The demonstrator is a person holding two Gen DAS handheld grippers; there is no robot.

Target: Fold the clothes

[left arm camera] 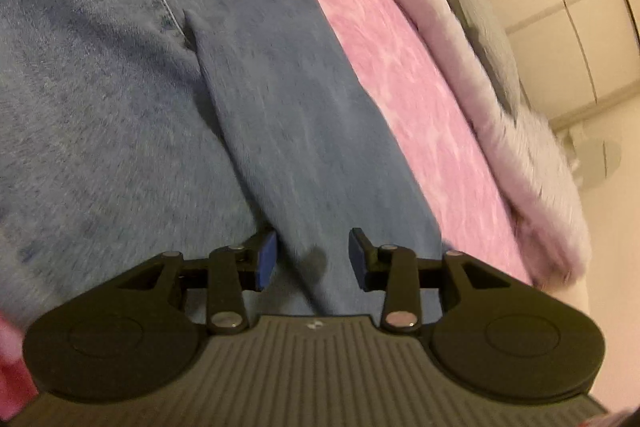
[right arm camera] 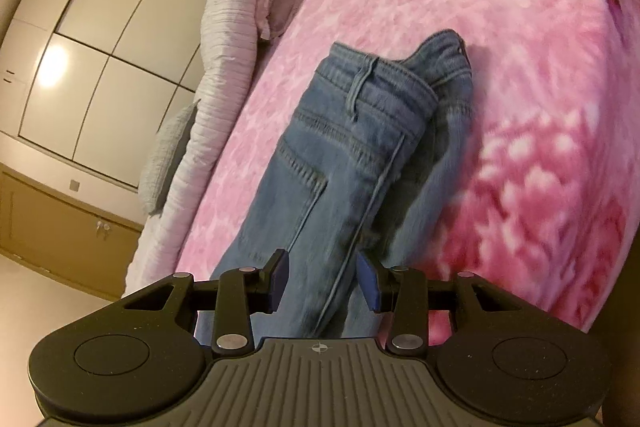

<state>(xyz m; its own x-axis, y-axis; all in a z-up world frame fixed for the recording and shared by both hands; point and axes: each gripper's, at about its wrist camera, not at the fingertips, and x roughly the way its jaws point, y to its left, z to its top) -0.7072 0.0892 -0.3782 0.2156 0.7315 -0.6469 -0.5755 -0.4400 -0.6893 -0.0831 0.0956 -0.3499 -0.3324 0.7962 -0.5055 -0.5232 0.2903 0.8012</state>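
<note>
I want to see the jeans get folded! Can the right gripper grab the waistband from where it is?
Probably yes. The right gripper stands open over the jeans, and nothing lies on the denim between it and the waistband. It would need to move forward along the jeans first.

— Where do the jeans [right arm camera: 352,163] lie?

— On the bed [right arm camera: 460,7], stretched lengthwise, waistband at the far end, legs running toward the right claw [right arm camera: 322,285], which has denim between its fingers.

— And the left claw [left arm camera: 312,259]?

— Over the jeans too, jaws apart, one leg fold beneath the gap.

— What is beside the bed?

— A rumpled quilt [right arm camera: 232,27] along its left edge, a pillow [right arm camera: 168,155] leaning against it, and the wardrobe [right arm camera: 100,47] behind them.
</note>
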